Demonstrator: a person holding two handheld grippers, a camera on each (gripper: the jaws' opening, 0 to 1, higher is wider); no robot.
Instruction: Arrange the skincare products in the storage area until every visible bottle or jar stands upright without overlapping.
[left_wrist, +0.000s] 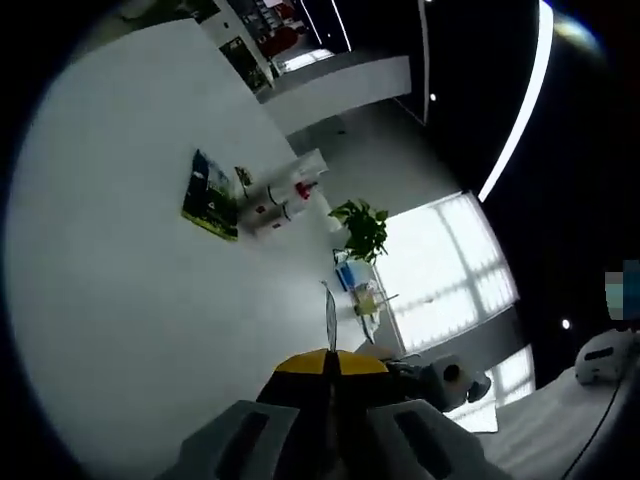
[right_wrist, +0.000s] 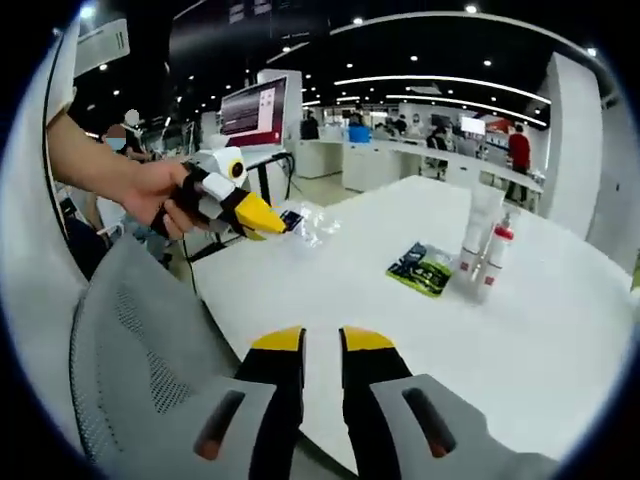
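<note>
Skincare bottles (right_wrist: 484, 243) stand in a tight cluster on a white tabletop (right_wrist: 400, 330), both claws well apart from them.

In the right gripper view a tall white tube and a white bottle with a red cap stand upright, just beside a flat green-and-black packet (right_wrist: 421, 268); the smooth, matte tabletop spreads bare around them to its near edge. The right claw (right_wrist: 322, 345), yellow-tipped on black jaws, hangs over that edge with a narrow gap between its tips, holding nothing. A grey mesh chair back (right_wrist: 150, 350) sits below. A hand (right_wrist: 150, 195) holds the left claw (right_wrist: 275, 222) near crinkled clear plastic (right_wrist: 315, 225); in the left gripper view the left claw (left_wrist: 330, 365) is closed, tips together, and the bottles (left_wrist: 285, 195) lie distant.
</note>
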